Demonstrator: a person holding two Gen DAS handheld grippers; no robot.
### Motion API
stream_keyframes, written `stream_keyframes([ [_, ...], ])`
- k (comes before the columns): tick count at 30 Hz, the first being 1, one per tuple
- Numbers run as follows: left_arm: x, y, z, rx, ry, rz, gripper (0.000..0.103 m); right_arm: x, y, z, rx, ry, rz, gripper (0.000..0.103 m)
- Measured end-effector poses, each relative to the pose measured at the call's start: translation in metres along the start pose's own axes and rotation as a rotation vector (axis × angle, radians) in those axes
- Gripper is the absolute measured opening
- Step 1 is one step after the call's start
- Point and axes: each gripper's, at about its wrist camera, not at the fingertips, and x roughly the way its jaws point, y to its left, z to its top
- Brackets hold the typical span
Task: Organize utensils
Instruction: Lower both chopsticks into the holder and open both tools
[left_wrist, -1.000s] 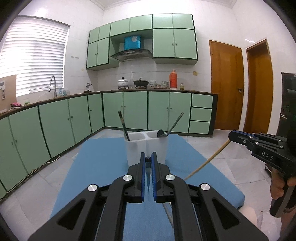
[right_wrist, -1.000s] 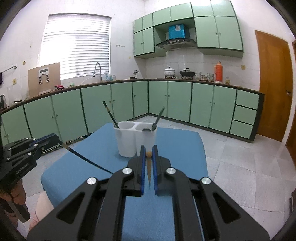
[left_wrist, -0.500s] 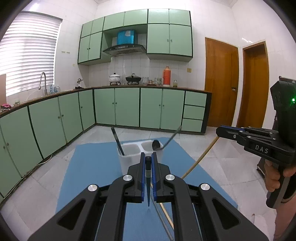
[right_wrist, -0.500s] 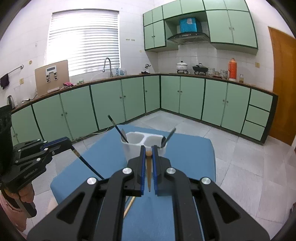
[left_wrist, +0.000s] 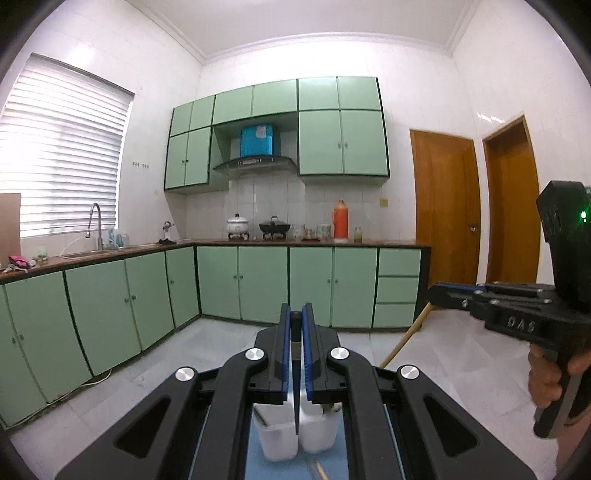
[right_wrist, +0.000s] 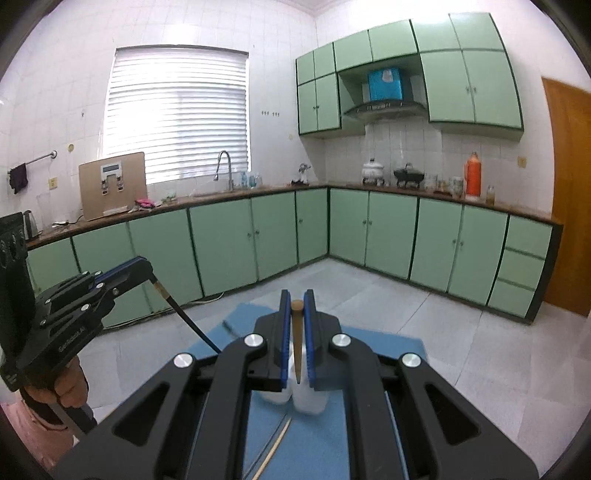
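Utensils: each claw (left_wrist: 294, 350) (right_wrist: 296, 341) clamps a chopstick, seemingly, above blue table (right_wrist: 391, 345); green kitchen cabinets (right_wrist: 391, 236) behind

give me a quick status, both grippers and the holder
Left gripper shut on black chopstick. Right gripper shut on wooden chopstick. White two-compartment holder below both, on blue mat. Nothing blocking seen.
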Motion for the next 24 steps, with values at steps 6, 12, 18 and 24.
stream_keyframes([
  [6,0.056,0.007,0.003,0.011,0.0,0.056,0.006,0.058,-0.009,0.009,-0.004,0.054,-0.03,0.006],
  [12,0.116,0.023,-0.024,-0.023,0.074,0.078,0.006,0.12,-0.022,-0.016,0.047,0.144,-0.028,0.006],
  [18,0.149,0.036,-0.052,-0.035,0.136,0.087,0.006,0.163,-0.031,-0.042,0.09,0.207,-0.031,0.006],
  [24,0.169,0.044,-0.074,-0.045,0.191,0.098,0.006,0.187,-0.034,-0.06,0.112,0.252,-0.042,0.006],
])
